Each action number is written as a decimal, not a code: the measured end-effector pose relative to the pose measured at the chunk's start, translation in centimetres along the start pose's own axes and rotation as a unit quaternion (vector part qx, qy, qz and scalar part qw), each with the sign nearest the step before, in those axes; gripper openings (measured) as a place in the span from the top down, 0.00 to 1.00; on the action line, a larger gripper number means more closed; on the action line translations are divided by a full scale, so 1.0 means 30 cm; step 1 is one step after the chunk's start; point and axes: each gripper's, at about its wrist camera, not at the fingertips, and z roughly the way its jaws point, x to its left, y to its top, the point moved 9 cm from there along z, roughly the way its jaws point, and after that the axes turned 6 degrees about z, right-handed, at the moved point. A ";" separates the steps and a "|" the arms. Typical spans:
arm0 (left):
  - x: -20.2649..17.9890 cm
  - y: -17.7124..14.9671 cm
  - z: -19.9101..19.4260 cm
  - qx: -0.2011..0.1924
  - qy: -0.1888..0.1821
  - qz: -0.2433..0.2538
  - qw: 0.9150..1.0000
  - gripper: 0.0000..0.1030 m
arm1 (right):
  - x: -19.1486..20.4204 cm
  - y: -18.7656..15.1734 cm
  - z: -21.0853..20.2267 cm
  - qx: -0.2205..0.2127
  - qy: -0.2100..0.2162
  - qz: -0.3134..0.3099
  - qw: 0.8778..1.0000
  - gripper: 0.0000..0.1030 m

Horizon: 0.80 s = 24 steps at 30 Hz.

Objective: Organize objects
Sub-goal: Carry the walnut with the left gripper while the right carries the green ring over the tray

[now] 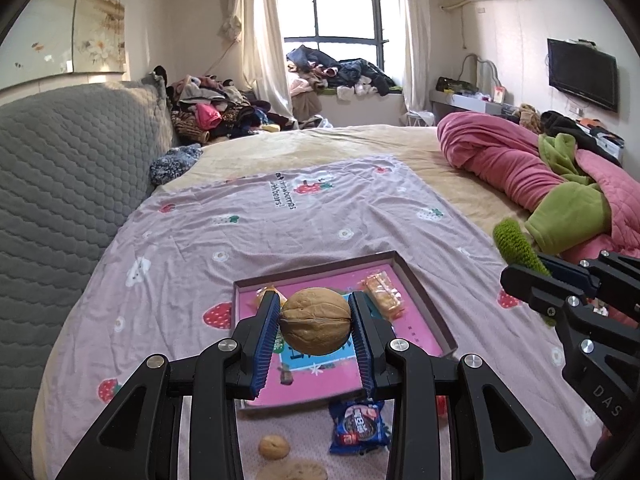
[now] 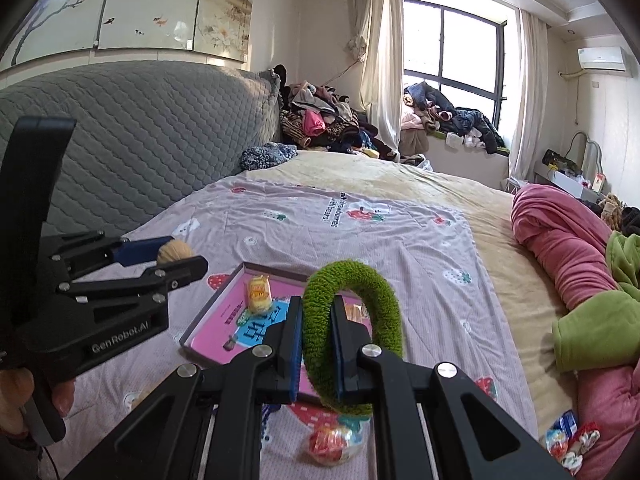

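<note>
Your left gripper is clamped on a walnut, both blue pads pressing its sides, and it holds the nut in the air above the pink tray on the bed. Beyond its fingertips, inside that tray, lies a clear-wrapped biscuit to the right and a small yellow-wrapped sweet to the left. Below the gripper, nearer you than the tray, a blue cookie packet and another walnut rest on the strawberry-print sheet.

Your right gripper is closed tight on a green fuzzy ring, pinching one side of it so the loop stands upright above the fingers. It also hangs over the tray's near edge, just to the right of your left gripper. Under it, on the sheet, sits a red-wrapped candy.
</note>
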 end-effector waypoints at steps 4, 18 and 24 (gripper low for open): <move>0.018 0.010 0.043 0.001 0.003 -0.002 1.000 0.65 | 0.002 0.025 0.037 -0.003 0.004 -0.001 1.000 0.88; 0.089 -0.031 0.209 0.016 0.018 -0.018 1.000 0.65 | 0.010 0.033 0.199 -0.003 0.007 0.009 1.000 0.88; 0.111 -0.084 0.301 0.030 0.019 -0.028 0.999 0.65 | -0.022 0.006 0.279 0.001 0.017 0.037 0.999 0.88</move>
